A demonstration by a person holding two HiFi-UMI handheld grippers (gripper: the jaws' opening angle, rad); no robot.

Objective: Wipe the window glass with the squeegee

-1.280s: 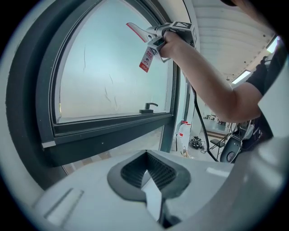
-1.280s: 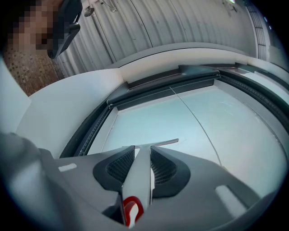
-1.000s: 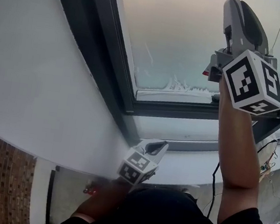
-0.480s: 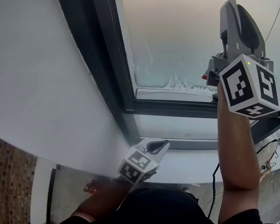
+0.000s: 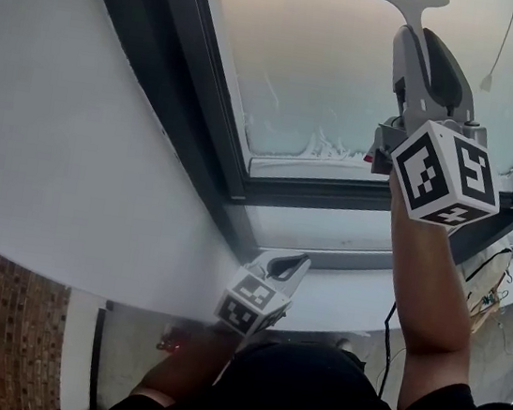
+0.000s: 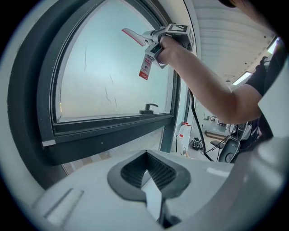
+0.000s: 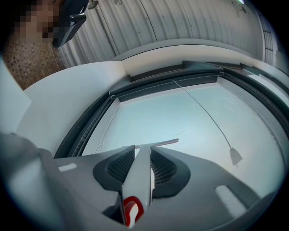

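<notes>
A grey squeegee (image 5: 409, 27) is pressed to the window glass (image 5: 314, 65), its blade near the top of the head view. My right gripper (image 5: 425, 67) is shut on the squeegee handle (image 7: 139, 173), and the blade (image 7: 158, 143) shows just beyond the jaws against the pane (image 7: 194, 113). In the left gripper view the squeegee (image 6: 134, 36) points up and left, with a red-and-white tag (image 6: 145, 67) hanging from it. My left gripper (image 5: 287, 268) hangs low by the sill, jaws together (image 6: 149, 176), holding nothing.
A dark window frame (image 5: 203, 116) surrounds the glass, with a white wall (image 5: 74, 155) on the left. Foamy streaks (image 5: 330, 151) lie along the pane's lower edge. A window handle (image 6: 148, 108) sits on the lower frame. A pull cord (image 7: 212, 122) hangs over the glass. Cables (image 5: 492, 280) lie lower right.
My right gripper has come slightly down and left with the squeegee, so its blade now shows at the top of the head view. The left gripper has not moved.
</notes>
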